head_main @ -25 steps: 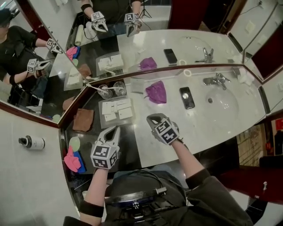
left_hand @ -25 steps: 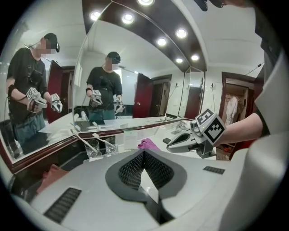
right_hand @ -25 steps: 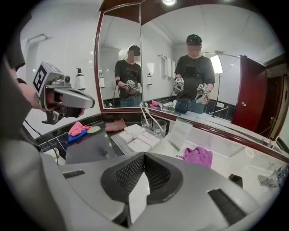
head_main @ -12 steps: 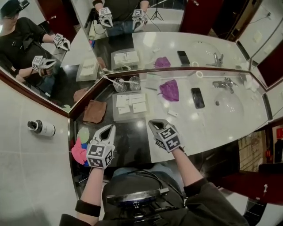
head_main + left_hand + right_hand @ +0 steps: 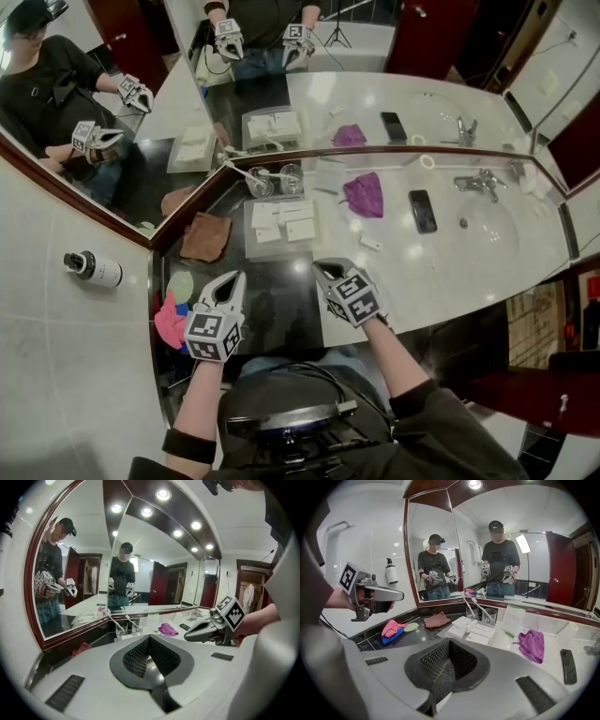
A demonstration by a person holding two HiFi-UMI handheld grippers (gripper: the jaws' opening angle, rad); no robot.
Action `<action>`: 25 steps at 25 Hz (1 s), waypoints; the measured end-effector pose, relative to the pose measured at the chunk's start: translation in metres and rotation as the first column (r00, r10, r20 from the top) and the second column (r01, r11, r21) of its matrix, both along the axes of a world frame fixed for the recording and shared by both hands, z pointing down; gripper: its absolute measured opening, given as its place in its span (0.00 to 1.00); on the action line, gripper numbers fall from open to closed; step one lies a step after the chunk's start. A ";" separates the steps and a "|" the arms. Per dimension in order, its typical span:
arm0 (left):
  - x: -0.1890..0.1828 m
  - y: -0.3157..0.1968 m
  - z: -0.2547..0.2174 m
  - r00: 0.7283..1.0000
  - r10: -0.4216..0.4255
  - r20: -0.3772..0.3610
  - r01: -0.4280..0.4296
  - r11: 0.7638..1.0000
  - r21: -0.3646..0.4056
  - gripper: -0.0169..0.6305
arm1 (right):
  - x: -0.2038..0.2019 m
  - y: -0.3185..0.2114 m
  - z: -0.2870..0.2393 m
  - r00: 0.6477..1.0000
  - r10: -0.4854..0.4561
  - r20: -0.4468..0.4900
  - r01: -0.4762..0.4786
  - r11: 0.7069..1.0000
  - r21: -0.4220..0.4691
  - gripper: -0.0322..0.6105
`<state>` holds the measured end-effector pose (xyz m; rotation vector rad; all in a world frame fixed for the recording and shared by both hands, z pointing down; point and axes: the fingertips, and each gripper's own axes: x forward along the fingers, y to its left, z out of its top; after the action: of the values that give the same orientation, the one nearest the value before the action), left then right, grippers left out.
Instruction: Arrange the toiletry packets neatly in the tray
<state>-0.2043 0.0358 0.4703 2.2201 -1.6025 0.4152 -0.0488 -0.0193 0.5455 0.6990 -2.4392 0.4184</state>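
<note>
Toiletry packets (image 5: pixel 284 221): white, flat in clear tray (image 5: pixel 279 250) by mirror (image 5: pixel 375 103) corner; look mostly squared.
L gripper (image 5: pixel 234 279): jaws together, empty, short of tray.
R gripper (image 5: pixel 322 270): same; prob. parked.
Surface: black stone counter (image 5: pixel 281 309) joins white marble (image 5: pixel 394 272).
Room: hotel bathrm, sink (image 5: pixel 483 220) far right.

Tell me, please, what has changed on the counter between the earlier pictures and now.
The left gripper and the right gripper drew back a little from the tray, toward the person and leftward. Both stayed shut and empty; nothing was taken hold of or let go. The toiletry packets, purple cloth and phone lie as they did.
</note>
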 end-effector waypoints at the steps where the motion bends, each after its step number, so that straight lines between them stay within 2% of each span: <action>1: 0.000 -0.001 0.002 1.000 -0.002 -0.001 0.002 1.000 -0.003 0.03 | -0.002 0.001 -0.002 1.000 -0.006 -0.001 0.006 1.000 -0.001 0.08; 7: 0.009 -0.017 0.022 1.000 0.030 -0.007 -0.030 0.999 -0.038 0.03 | -0.006 0.003 -0.003 1.000 -0.029 -0.003 0.029 0.999 -0.016 0.08; 12: 0.024 -0.049 0.044 0.989 0.147 0.015 -0.146 0.986 -0.081 0.18 | -0.009 0.002 0.002 0.998 -0.062 -0.023 0.062 0.998 -0.021 0.08; 17: 0.034 -0.093 0.069 0.950 0.295 0.099 -0.280 0.950 -0.140 0.30 | -0.016 -0.002 0.010 0.994 -0.100 -0.046 0.098 0.994 -0.036 0.08; 19: 0.041 -0.110 0.081 0.919 0.369 0.140 -0.344 0.923 -0.174 0.36 | -0.020 -0.002 0.015 0.993 -0.109 -0.046 0.107 0.993 -0.048 0.08; 21: 0.052 -0.128 0.091 0.870 0.454 0.190 -0.417 0.885 -0.206 0.42 | -0.022 -0.006 0.020 0.992 -0.118 -0.047 0.115 0.992 -0.055 0.08; 23: 0.064 -0.146 0.101 0.804 0.540 0.248 -0.489 0.838 -0.241 0.52 | -0.023 -0.013 0.027 0.990 -0.129 -0.049 0.126 0.990 -0.061 0.08; 25: 0.068 -0.159 0.118 0.726 0.618 0.303 -0.545 0.785 -0.294 0.58 | -0.025 -0.015 0.033 0.990 -0.131 -0.045 0.128 0.989 -0.077 0.08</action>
<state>-0.1359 -0.1228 0.5883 2.5662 -0.8951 1.1949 -0.0739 -0.0346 0.5785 0.5101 -2.3928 0.4319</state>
